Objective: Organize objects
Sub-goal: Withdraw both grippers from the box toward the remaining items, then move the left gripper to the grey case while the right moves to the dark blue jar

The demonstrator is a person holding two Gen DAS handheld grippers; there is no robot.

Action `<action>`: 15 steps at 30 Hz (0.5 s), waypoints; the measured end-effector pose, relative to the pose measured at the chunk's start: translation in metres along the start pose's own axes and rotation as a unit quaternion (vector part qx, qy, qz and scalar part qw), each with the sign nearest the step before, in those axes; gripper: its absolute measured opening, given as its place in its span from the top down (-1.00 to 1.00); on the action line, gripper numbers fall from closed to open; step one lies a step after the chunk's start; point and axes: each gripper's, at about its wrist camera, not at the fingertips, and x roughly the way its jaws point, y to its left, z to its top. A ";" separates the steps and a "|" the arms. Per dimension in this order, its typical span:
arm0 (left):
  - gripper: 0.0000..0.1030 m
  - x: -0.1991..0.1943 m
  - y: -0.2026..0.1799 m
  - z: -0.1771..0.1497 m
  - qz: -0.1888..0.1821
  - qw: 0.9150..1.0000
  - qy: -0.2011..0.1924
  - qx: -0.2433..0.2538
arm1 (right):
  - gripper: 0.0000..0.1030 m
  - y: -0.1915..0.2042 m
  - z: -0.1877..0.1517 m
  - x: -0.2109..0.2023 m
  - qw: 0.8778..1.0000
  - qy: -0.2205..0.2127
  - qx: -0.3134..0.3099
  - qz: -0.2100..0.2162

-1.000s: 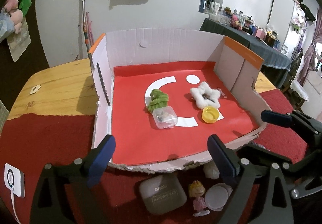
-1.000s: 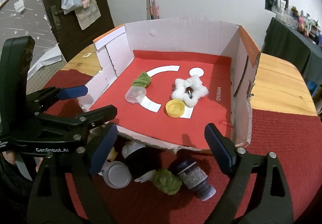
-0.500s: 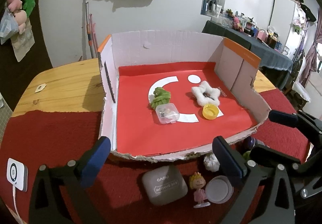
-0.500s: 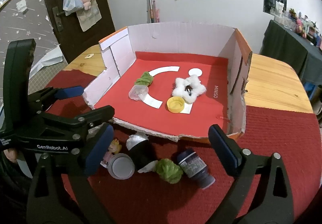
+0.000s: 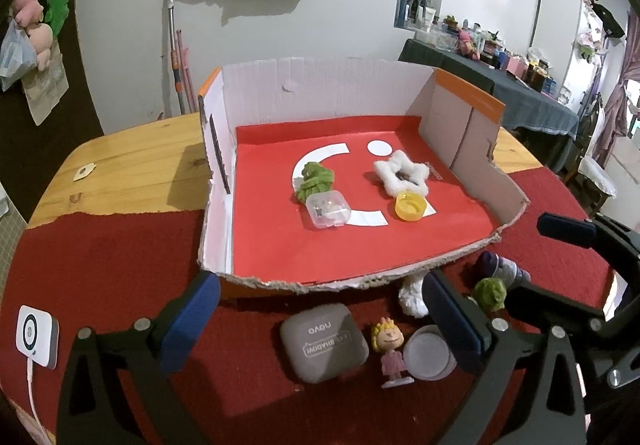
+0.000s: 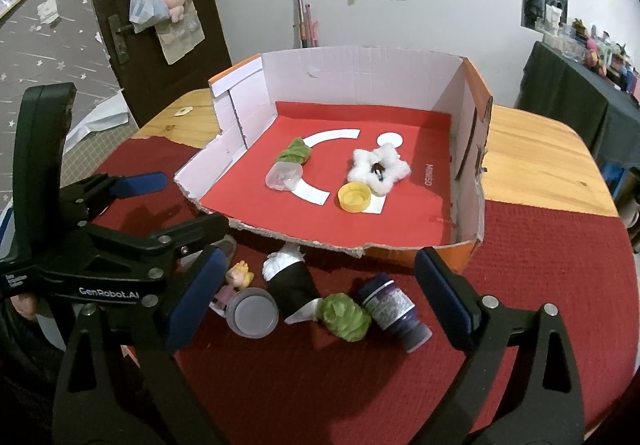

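— Where's everything?

— My left gripper and right gripper hang wide, empty, above loose items before the box.

— Risk?

— I could topple the figurine or roll the purple bottle.

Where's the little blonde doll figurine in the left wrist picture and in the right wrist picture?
Left wrist: the doll figurine stands at bottom centre, between the grey case and the round lid.
Right wrist: lower left, mostly hidden behind the right gripper's left finger, only its head showing.
Shared landmark: the round lid beside it.
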 end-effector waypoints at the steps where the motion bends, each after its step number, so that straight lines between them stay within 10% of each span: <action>1: -1.00 -0.002 -0.001 -0.002 0.000 1.000 0.000 0.000 | -0.88 0.001 -0.001 -0.001 1.000 -0.001 0.000 0.000; 15: -1.00 -0.014 -0.005 -0.017 -0.001 1.000 -0.003 -0.006 | -0.88 0.007 -0.011 -0.015 1.000 -0.011 0.002 -0.002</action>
